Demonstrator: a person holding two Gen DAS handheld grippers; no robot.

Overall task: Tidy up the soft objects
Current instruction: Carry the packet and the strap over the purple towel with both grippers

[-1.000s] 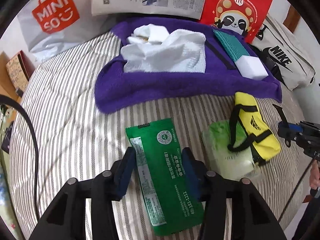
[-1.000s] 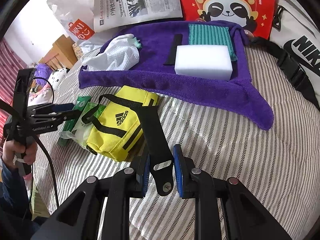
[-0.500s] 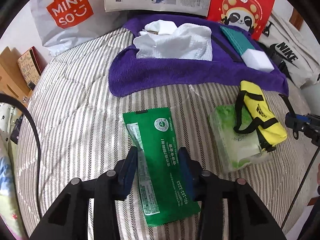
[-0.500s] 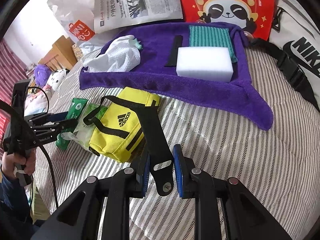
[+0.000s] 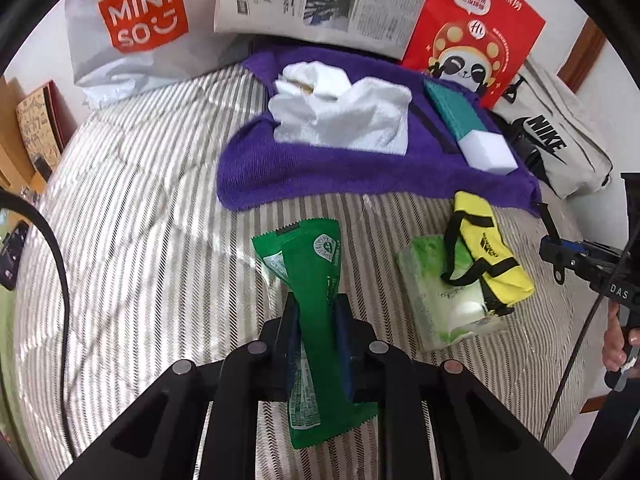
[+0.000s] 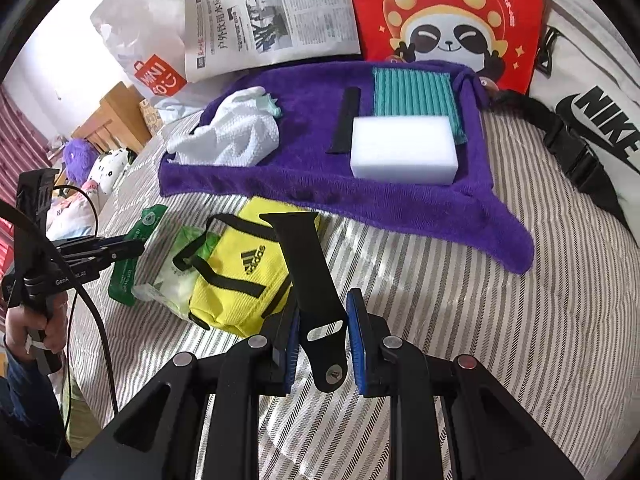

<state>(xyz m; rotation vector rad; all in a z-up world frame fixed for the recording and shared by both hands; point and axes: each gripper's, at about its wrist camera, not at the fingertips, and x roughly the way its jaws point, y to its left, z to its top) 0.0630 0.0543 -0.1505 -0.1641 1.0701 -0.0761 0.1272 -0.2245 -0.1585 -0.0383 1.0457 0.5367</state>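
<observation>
A green foil packet (image 5: pixel 316 304) is pinched and creased lengthwise between the left gripper (image 5: pixel 316 320) fingers, its far end raised ahead of the tips. A black rubber watch strap (image 6: pixel 310 284) stands clamped in the right gripper (image 6: pixel 322 336), angling up over a yellow pouch (image 6: pixel 240 276) lying just ahead-left.

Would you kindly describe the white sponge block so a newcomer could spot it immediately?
Find the purple towel spread on the striped bed. The white sponge block lies on it, overlapping the teal ribbed cloth. Unlike the crumpled white towel nearby, it is a smooth, crisp-edged brick.
</observation>
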